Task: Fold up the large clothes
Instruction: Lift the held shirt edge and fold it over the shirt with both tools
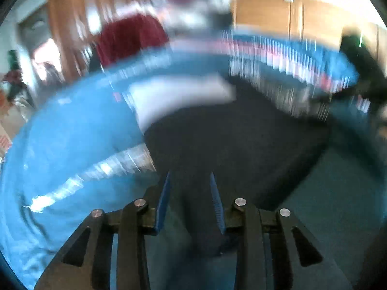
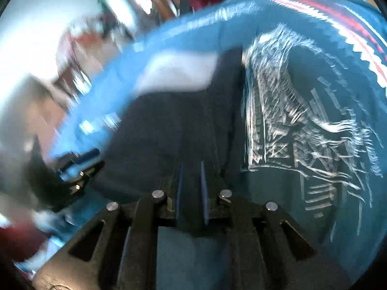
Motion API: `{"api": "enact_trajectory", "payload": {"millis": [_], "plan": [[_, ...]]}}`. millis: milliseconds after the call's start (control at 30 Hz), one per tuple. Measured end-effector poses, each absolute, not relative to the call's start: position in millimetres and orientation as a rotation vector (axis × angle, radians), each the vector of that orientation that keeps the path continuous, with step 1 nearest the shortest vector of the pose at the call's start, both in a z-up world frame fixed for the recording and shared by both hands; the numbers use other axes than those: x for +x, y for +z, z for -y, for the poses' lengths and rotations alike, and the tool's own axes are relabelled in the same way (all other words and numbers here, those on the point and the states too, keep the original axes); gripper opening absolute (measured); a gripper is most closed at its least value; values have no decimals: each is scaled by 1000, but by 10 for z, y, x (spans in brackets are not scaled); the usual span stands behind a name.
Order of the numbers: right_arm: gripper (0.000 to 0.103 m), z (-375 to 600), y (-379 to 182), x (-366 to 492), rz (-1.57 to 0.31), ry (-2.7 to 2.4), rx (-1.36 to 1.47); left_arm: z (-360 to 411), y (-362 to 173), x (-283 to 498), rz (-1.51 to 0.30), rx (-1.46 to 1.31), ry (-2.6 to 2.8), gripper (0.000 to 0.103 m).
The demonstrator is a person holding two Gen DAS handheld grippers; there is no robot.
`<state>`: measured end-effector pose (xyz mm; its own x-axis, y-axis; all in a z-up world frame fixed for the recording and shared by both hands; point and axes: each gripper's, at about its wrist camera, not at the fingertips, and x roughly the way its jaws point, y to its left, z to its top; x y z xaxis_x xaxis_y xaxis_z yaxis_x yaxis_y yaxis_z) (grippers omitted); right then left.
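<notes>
Both wrist views: one dark garment (image 1: 229, 130), pinched in two grippers' jaws.

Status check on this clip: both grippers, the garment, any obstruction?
Left gripper shut on dark garment. Right gripper shut on it too. Garment over blue patterned cloth. Heavy motion blur; no obstruction seen.

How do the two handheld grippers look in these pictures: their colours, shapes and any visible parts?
Both are alike. The left gripper has a black frame with triangular cut-outs, four round silver pins, and two thin blue ridged finger pads. The right gripper shows the same black frame, silver pins and blue pads. No cables, markings or sleeves are visible.
</notes>
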<state>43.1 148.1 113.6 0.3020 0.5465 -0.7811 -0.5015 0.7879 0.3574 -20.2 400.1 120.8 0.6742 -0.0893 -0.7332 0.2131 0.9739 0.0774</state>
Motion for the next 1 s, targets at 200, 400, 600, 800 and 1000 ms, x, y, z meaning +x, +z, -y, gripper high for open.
{"api": "enact_trajectory", "payload": {"millis": [200,400,600,800,1000], "plan": [[15,-1319,865,441,-1087,686,39,-4000,1044,-382,-823,145,-160,32],[17,-1586,1336,1096,-945,692,-14,-4164,1524,-338,-713,64,-131,33],[24,-2025,965,2177,-1075,612,-86,-3979,1570,153,-732,82,-223,33],[35,-2004,869,2241,-1115,572,-78,-3479,1078,-55,-845,183,-370,33],[34,-1815,1409,742,-857,668,-133,-3821,1323,-181,-790,29,-297,43]]}}
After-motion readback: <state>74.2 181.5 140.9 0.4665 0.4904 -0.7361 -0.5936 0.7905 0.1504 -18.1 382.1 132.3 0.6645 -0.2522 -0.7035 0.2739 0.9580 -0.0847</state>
